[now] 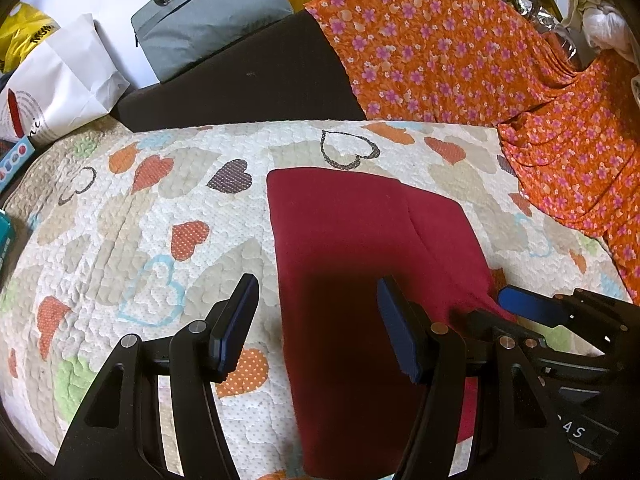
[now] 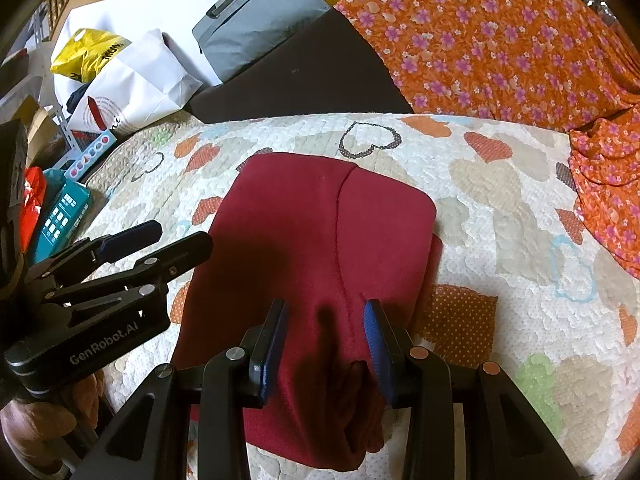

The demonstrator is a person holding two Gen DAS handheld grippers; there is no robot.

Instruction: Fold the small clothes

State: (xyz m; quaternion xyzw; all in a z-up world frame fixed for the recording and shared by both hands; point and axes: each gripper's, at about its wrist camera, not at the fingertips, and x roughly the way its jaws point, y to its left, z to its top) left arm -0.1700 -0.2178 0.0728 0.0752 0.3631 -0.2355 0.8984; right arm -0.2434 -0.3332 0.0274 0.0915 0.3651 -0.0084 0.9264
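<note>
Quilted bedding with coloured hearts (image 1: 120, 216) covers the surface in the left wrist view. On it lies a dark red garment (image 1: 344, 248), folded. Behind are an orange flowered cloth (image 1: 460, 64), a grey bag (image 1: 208, 20) and a white paper bag (image 1: 68, 76). The left claw (image 1: 318, 300) hangs spread apart over the garment's left edge.

From the right wrist view, the right claw (image 2: 326, 320) is also apart, above the garment's near end (image 2: 320, 240). Boxes (image 2: 60, 212) lie at the left.

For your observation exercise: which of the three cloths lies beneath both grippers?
The plain dark red garment; the floral orange cloth and heart-patterned quilt are printed.
</note>
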